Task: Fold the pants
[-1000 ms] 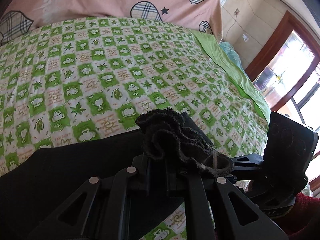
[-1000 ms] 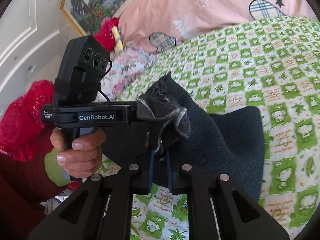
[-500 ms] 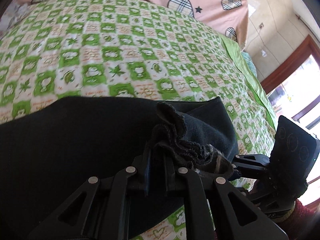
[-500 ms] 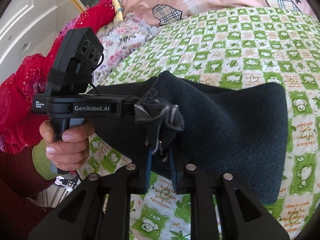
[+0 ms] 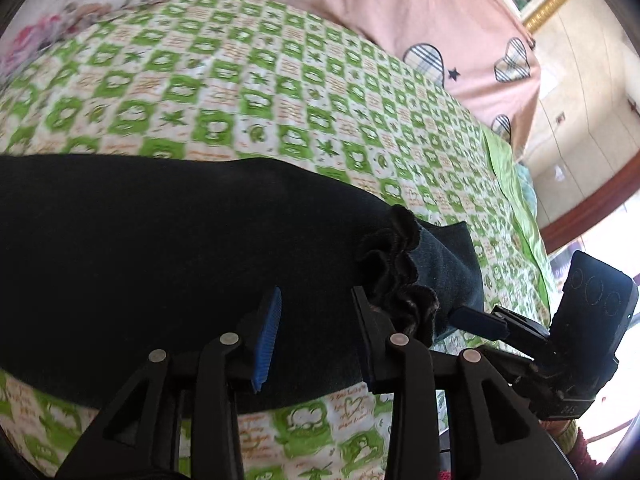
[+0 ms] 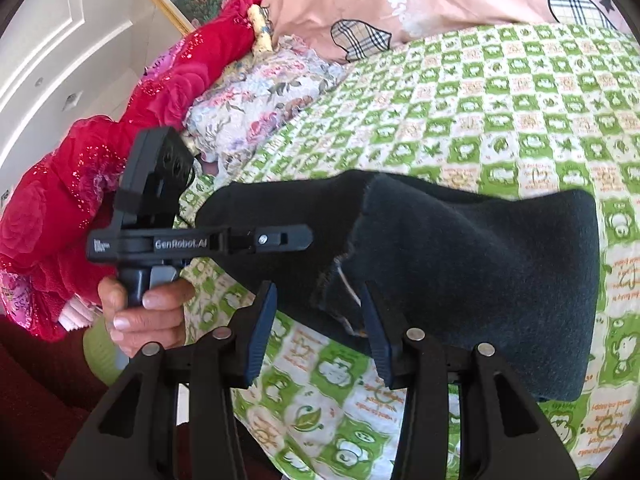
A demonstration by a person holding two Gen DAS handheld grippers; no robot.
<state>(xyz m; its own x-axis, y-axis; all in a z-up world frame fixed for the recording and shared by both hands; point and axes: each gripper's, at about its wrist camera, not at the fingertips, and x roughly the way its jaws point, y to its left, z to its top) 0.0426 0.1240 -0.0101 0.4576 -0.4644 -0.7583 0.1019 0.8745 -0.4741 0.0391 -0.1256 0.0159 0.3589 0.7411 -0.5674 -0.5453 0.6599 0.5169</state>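
Note:
The dark pants [image 5: 168, 232] lie folded flat on the green checked bedsheet [image 5: 280, 92]. Their ruffled waistband [image 5: 396, 272] rests just beyond my left gripper [image 5: 316, 312], which is open and empty over the cloth. In the right wrist view the pants [image 6: 480, 264] lie as a folded block with a frayed edge [image 6: 348, 280] between the fingers of my right gripper [image 6: 320, 312], which is open and empty. The left gripper [image 6: 200, 242] shows there, held by a hand. The right gripper [image 5: 480, 322] shows at the right of the left wrist view.
A pink quilt with plaid hearts [image 5: 420, 20] lies at the bed's far side. A floral pillow [image 6: 260, 96] and red clothing [image 6: 120, 128] lie at the left bed edge. A wooden window frame [image 5: 592, 208] is at the right.
Both grippers lowered the bunched pants end onto the lower layer and opened, releasing the cloth. The pants now lie folded on the sheet.

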